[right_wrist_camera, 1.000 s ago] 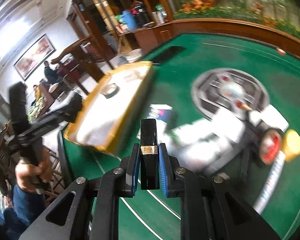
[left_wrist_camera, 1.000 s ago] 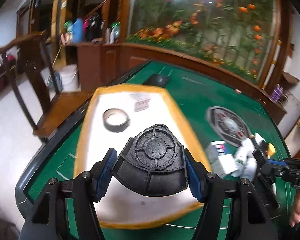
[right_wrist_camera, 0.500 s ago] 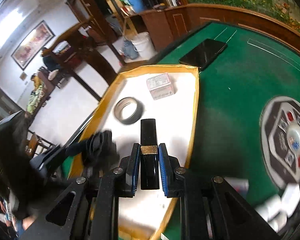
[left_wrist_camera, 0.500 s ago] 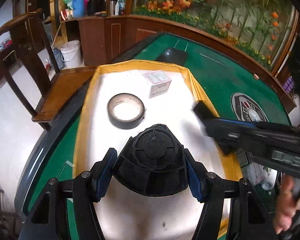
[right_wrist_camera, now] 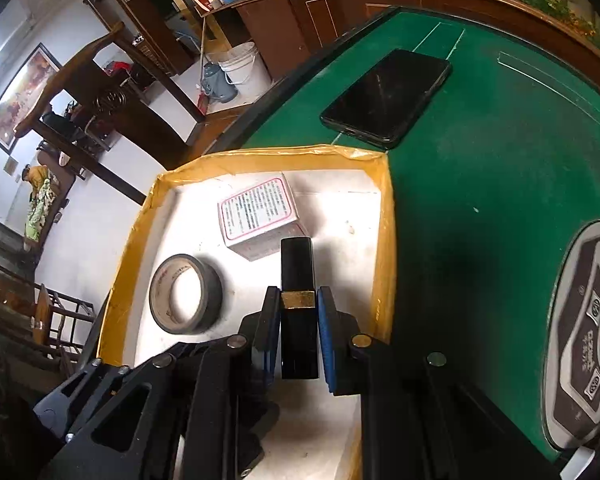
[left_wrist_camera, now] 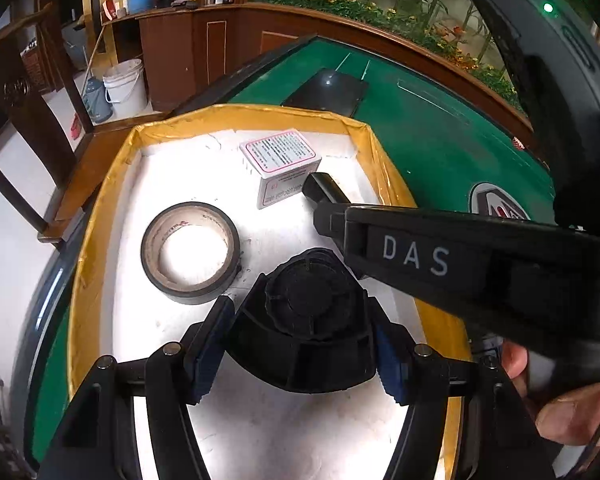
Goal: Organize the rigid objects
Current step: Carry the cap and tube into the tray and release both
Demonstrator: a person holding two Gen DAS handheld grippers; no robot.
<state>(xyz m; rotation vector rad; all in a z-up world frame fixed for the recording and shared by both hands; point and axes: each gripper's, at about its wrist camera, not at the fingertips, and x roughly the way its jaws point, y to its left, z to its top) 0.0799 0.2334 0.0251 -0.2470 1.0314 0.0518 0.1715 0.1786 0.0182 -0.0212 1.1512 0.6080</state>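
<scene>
A white tray with a yellow taped rim (left_wrist_camera: 104, 200) (right_wrist_camera: 384, 240) lies on the green table. Inside it rest a roll of black tape (left_wrist_camera: 190, 252) (right_wrist_camera: 186, 300) and a small white box with pink-framed print (left_wrist_camera: 280, 166) (right_wrist_camera: 260, 214). My left gripper (left_wrist_camera: 300, 344) is shut on a black ribbed dome-shaped part (left_wrist_camera: 304, 320), held above the tray's middle. My right gripper (right_wrist_camera: 298, 332) is shut on a black lipstick tube with a gold band (right_wrist_camera: 296, 280) (left_wrist_camera: 324, 192), over the tray near the box. In the left wrist view the right gripper's body crosses from the right.
A black phone (right_wrist_camera: 386, 98) (left_wrist_camera: 326, 92) lies on the green felt beyond the tray's far edge. A round control panel (right_wrist_camera: 588, 332) is set in the table to the right. Wooden chairs, a white bucket (left_wrist_camera: 126, 86) and cabinets stand beyond the table edge.
Both grippers have moved over the tray and tilted further down. The right gripper, once over the clutter at the right, now holds the lipstick near the white box. Grips are unchanged.
</scene>
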